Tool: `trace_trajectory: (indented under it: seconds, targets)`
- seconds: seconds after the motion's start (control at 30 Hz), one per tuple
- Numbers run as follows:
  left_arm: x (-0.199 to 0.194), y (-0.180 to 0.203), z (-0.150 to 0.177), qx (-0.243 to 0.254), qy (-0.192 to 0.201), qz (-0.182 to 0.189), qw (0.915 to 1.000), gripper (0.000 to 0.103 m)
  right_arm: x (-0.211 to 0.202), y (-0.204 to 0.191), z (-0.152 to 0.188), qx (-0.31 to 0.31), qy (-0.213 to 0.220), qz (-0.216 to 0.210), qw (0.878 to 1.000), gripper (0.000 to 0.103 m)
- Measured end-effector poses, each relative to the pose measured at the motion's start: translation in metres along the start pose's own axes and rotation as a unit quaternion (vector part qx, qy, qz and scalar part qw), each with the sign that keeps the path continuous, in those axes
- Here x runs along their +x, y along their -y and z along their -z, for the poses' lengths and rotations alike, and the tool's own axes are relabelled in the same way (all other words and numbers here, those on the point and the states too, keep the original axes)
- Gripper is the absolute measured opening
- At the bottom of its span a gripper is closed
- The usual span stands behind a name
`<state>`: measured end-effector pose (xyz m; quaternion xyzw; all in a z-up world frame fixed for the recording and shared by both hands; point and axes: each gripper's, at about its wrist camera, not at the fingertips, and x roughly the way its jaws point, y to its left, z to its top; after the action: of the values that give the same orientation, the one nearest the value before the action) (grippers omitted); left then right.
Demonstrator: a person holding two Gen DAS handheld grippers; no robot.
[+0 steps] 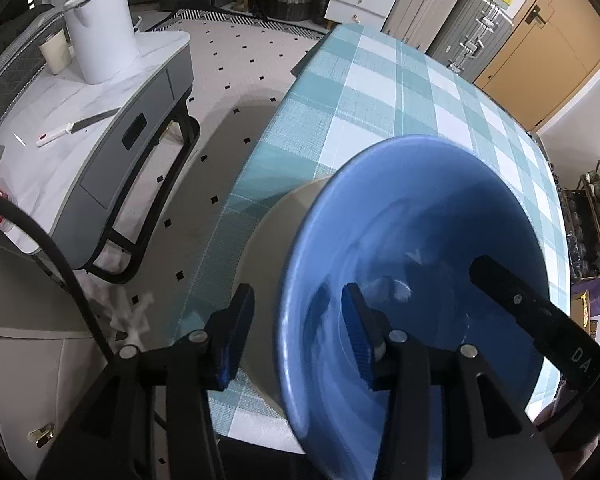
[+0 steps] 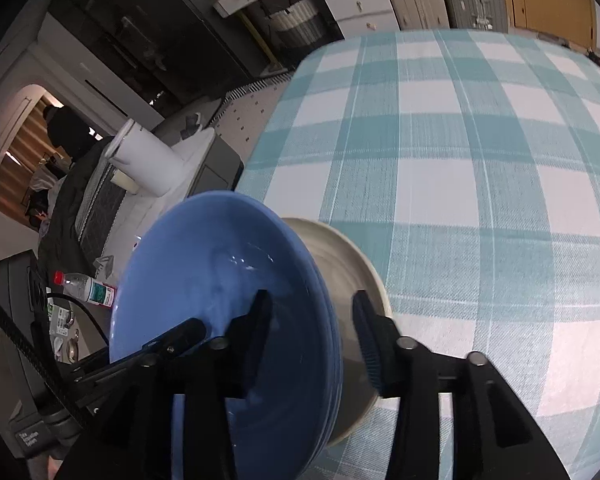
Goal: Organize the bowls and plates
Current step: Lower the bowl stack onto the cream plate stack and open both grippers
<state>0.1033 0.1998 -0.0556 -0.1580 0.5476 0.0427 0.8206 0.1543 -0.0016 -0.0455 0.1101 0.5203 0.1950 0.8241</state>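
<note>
— What's on the tabletop?

— A glossy blue bowl, empty, sitting inside a wider beige dish whose rim shows around it.

— Where exactly?

— Near the left edge of the teal-and-white checked tabletop.

— One blue bowl only?

— Its rim looks layered in the right wrist view; I can't tell.

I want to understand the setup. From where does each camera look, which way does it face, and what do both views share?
Left wrist: sits on the left tool, faces steeply down at the blue bowl; its fingers straddle the rim, and the right tool's finger shows.
Right wrist: sits on the right tool, faces down at the same bowl from the opposite side; its fingers straddle the rim.
Shared: the bowl, beige plate underneath, checked tablecloth.
</note>
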Motion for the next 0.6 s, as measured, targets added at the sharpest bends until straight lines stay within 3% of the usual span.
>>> trace_trajectory:
  seconds: [0.27, 0.37, 0.43, 0.6]
  targets:
    - [-0.024, -0.006, 0.005, -0.010, 0.053, -0.003, 0.9986, 0.051, -0.026, 0.007, 0.000, -0.003, 0.049, -0.015, 0.999, 0.061]
    - [-0.038, -0.007, 0.009, -0.013, 0.083, -0.005, 0.9964, 0.062, -0.042, 0.005, 0.002, -0.022, 0.080, -0.027, 0.996, 0.063]
    - [-0.050, -0.004, 0.014, -0.009, 0.116, -0.005, 0.9932, 0.082, -0.052, 0.003, 0.005, -0.042, 0.098, -0.032, 0.994, 0.064]
    - [-0.071, 0.006, 0.030, 0.008, 0.173, -0.004, 0.9848, 0.086, -0.076, -0.002, 0.019, -0.094, 0.136, -0.041, 0.985, 0.070]
